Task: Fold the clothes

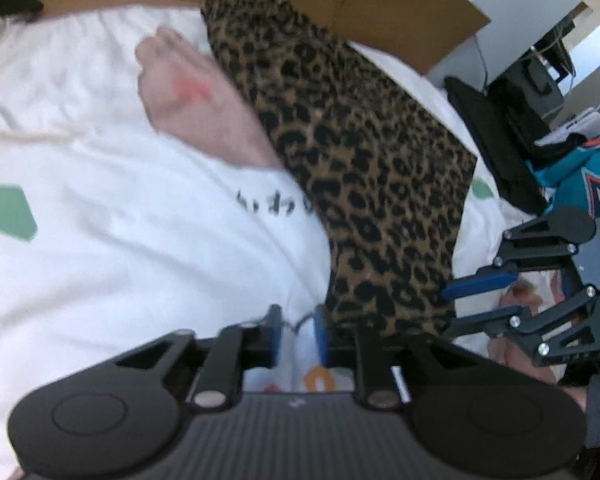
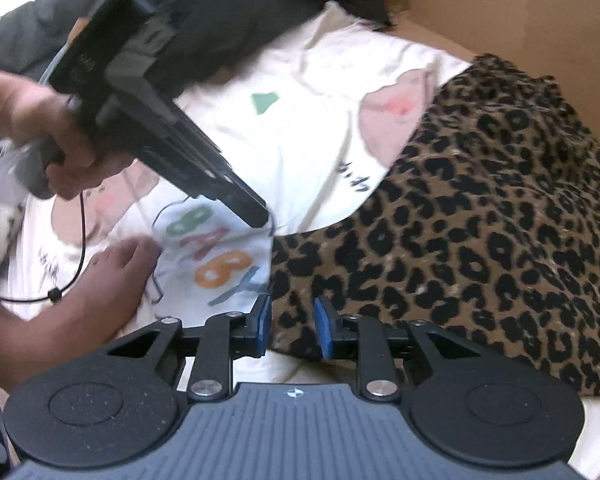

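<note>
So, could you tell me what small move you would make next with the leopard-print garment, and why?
Probably bring the right gripper down onto the near edge of the leopard-print garment and close on it. Its jaws stand apart with nothing pinched, that edge lies just beyond them, and the garment lies spread over the white printed cloth, seemingly not yet folded. The left gripper also looks empty.

Both the left gripper (image 1: 298, 334) and right gripper (image 2: 292, 326) angle downward, jaws slightly parted.
</note>
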Demonstrator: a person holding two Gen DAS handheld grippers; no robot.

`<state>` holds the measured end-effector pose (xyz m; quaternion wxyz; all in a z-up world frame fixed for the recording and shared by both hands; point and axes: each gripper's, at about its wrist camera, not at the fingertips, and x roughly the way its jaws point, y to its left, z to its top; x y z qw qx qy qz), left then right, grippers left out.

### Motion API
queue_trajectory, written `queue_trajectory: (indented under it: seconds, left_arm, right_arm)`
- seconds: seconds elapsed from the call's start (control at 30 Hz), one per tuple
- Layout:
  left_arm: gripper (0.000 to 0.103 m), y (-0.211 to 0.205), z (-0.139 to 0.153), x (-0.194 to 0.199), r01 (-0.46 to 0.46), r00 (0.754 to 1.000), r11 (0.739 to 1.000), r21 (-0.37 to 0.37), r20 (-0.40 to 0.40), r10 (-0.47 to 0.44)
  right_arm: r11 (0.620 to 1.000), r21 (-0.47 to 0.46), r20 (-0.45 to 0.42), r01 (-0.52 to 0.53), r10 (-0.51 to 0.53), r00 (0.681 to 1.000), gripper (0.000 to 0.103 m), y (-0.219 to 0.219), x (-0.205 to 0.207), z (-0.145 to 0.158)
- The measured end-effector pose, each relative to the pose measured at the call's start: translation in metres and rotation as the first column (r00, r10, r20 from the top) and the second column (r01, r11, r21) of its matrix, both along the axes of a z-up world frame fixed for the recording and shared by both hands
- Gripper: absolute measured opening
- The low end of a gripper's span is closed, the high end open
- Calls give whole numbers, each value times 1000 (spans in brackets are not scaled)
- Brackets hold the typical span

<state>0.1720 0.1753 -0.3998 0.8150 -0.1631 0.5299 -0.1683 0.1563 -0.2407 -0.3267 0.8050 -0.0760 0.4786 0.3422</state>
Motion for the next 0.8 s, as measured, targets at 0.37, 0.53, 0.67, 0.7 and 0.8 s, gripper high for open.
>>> queue_trajectory:
  seconds: [0.37, 0.53, 0.67, 0.7, 0.8]
  left_arm:
    - [45, -31, -20, 26, 58, 998, 998, -38, -22, -59]
    - [48, -33, -26, 27, 68, 997, 995, -70, -27, -70]
    - [47, -31, -31, 25, 54, 994, 983, -174, -83, -69]
    - [46, -32, -32, 23, 55, 992, 979, -199, -98, -75]
    - [43, -33, -39, 17, 35, 986, 958, -283, -146, -79]
  right_arm:
    - [997, -54, -7, 63, -64, 998, 28, -14, 9, -20]
    - [997, -57, -11, 48, -49, 999, 28, -9, 9, -28]
    - [998, -63, 5, -5, 6, 1000, 28, 3, 5, -30]
    - [998, -69, 1, -9, 9, 1000, 28, 3, 6, -32]
    - [996, -89, -6, -19, 19, 1000, 29, 4, 7, -39]
